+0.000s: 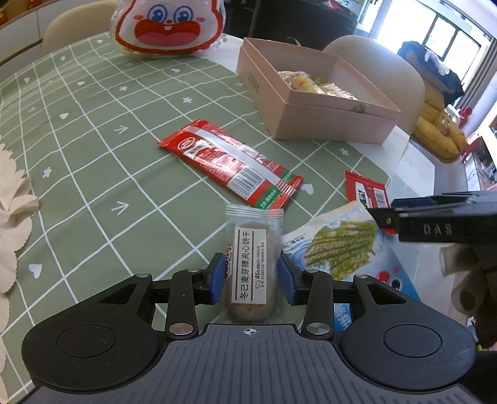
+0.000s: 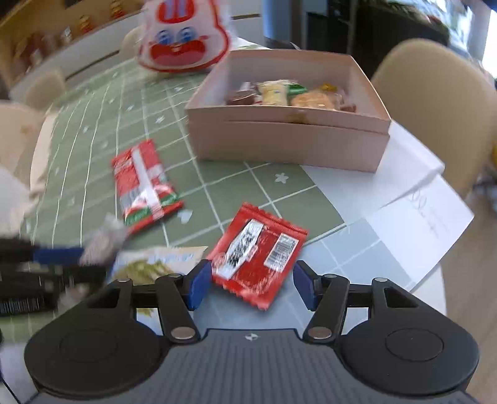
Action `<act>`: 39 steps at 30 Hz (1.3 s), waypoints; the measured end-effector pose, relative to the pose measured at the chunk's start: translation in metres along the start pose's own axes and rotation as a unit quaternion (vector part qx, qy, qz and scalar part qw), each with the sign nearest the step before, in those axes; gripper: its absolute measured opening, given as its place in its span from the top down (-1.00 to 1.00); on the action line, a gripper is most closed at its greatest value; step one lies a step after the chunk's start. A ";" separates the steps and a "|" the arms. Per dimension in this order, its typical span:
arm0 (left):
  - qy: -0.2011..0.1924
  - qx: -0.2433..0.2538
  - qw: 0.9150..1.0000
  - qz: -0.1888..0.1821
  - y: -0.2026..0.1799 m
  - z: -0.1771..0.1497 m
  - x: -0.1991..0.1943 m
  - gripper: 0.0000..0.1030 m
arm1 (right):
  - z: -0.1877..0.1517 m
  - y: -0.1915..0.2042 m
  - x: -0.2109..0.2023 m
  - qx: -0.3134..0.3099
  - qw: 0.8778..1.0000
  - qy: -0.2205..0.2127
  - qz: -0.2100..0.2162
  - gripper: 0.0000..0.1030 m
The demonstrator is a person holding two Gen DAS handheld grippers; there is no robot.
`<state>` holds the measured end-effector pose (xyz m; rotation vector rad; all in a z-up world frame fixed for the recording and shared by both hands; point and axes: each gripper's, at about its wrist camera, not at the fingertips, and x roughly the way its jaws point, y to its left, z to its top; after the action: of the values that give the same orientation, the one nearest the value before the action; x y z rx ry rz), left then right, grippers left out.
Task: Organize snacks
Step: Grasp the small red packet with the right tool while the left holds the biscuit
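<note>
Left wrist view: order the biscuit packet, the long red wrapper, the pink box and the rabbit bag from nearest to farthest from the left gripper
1. Biscuit packet: between the fingers of the left gripper.
2. Long red wrapper: just ahead, flat on the tablecloth.
3. Pink box: farther, ahead to the right.
4. Rabbit bag: farthest, at the table's far edge.

Daylight – windows blown out | right view motion-blurred | fisheye edges

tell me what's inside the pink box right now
The pink box holds several wrapped snacks: a yellow pack, a green one, a brownish one and a biscuit-like piece. Anything beneath them or behind the near wall is hidden.
</note>
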<state>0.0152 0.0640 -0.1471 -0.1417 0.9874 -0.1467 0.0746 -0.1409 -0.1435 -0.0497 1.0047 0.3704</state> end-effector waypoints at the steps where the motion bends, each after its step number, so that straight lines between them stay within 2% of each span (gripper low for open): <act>1: -0.001 0.000 1.000 -0.003 0.001 0.000 0.000 0.15 | 0.002 -0.002 0.002 0.007 1.000 0.004 0.000 -0.14; 3: -0.001 0.006 1.000 -0.004 0.002 -0.001 -0.001 0.15 | 0.002 -0.002 0.005 0.005 1.000 0.009 -0.011 -0.14; 7: 0.005 0.051 0.998 0.026 -0.009 -0.005 -0.002 0.14 | -0.006 -0.001 0.003 -0.014 0.999 0.002 -0.028 -0.18; 9: 0.007 0.060 0.998 0.027 -0.012 -0.006 -0.002 0.12 | -0.010 -0.005 0.002 -0.011 1.000 0.007 -0.027 -0.20; 12: 0.007 0.049 0.999 0.013 -0.009 -0.005 -0.001 -0.03 | -0.014 -0.008 -0.003 -0.007 1.000 0.002 -0.018 -0.19; 16: 0.006 0.041 0.999 0.003 -0.006 -0.005 -0.001 -0.04 | -0.012 -0.007 -0.016 -0.019 0.999 -0.040 -0.006 -0.19; 19: 0.002 0.042 0.999 0.006 -0.007 -0.006 -0.002 -0.04 | 0.000 -0.001 -0.012 -0.048 0.998 -0.050 -0.006 -0.19; 25: -0.002 0.045 0.999 0.008 -0.009 -0.009 -0.003 -0.04 | 0.011 0.018 0.020 -0.119 0.993 -0.015 0.002 -0.20; 30: -0.004 0.037 0.999 0.001 -0.005 -0.009 -0.004 -0.04 | 0.008 0.018 0.022 -0.128 0.991 -0.024 0.009 -0.20; 36: -0.003 0.036 0.999 -0.004 -0.004 -0.009 -0.004 -0.04 | 0.011 0.023 0.025 -0.170 0.985 -0.033 0.012 -0.25; 39: 0.001 0.032 0.999 -0.006 -0.003 -0.008 -0.004 -0.04 | 0.014 0.020 0.026 -0.155 0.987 -0.026 0.020 -0.18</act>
<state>0.0058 0.0615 -0.1473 -0.0886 0.9820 -0.1895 0.0913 -0.1119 -0.1549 -0.3006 0.8903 0.5595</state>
